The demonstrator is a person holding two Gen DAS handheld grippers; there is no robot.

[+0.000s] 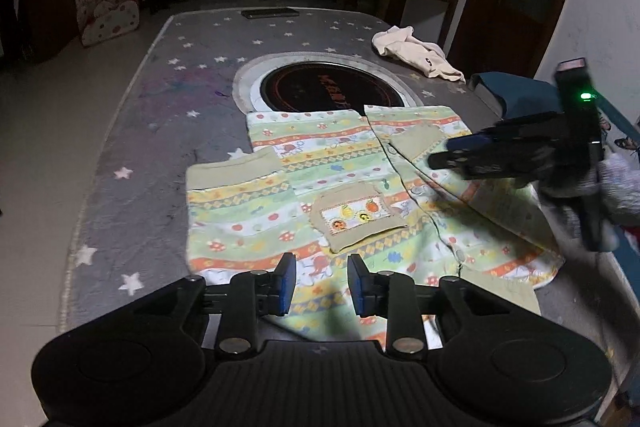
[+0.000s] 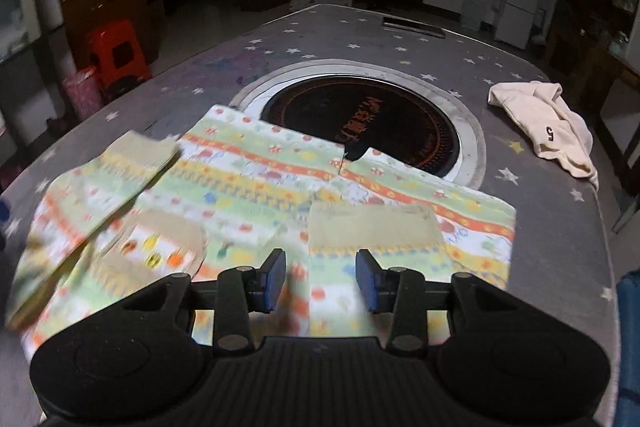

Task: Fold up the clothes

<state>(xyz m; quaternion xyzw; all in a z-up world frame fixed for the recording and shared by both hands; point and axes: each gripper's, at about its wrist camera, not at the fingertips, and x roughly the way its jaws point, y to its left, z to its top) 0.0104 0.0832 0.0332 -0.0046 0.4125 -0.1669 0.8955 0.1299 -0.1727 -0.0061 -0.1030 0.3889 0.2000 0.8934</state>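
striped patterned shirt (image 1: 320, 183), sleeves folded

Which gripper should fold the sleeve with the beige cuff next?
Probably the right gripper. It is open right above the beige-cuffed sleeve of the striped, fruit-patterned shirt. The left gripper, also open, hovers over the shirt's middle, near its pocket.

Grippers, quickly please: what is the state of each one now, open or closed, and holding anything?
Left gripper: open, holding nothing, over the patterned baby shirt.
Right gripper: open, holding nothing, over the same shirt.
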